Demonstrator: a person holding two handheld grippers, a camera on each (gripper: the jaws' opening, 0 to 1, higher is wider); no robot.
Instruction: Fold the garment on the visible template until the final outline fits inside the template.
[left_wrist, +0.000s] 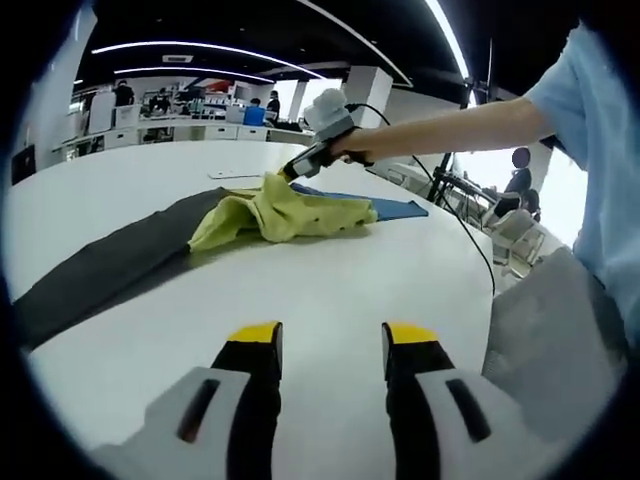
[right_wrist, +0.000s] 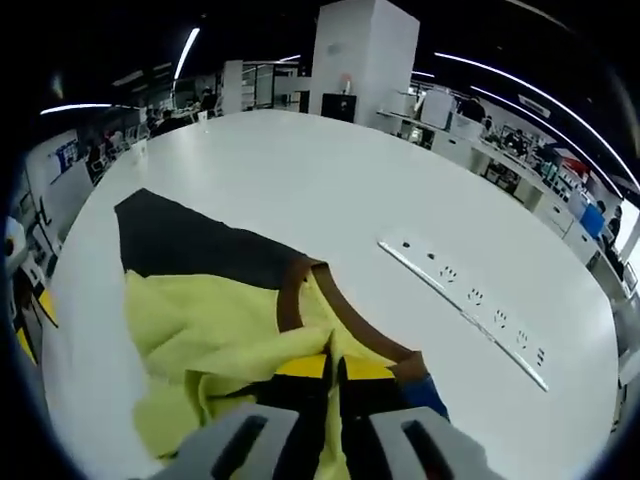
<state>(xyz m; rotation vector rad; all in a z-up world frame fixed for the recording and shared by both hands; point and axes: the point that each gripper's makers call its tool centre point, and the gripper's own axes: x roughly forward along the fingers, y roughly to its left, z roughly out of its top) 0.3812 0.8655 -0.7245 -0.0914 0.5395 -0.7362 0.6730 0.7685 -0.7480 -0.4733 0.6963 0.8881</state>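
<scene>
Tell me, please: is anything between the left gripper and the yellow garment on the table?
Nothing visible. Bare white table lies between the open left gripper and the yellow garment, which the right gripper already pinches.

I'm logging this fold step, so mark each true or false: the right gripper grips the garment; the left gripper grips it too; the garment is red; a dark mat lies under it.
1. The right gripper is shut on the yellow garment: true.
2. The left gripper grips it too: false, it is open over the bare white table.
3. The garment is red: false, yellow with a brown band.
4. A dark template lies under it: true.
</scene>
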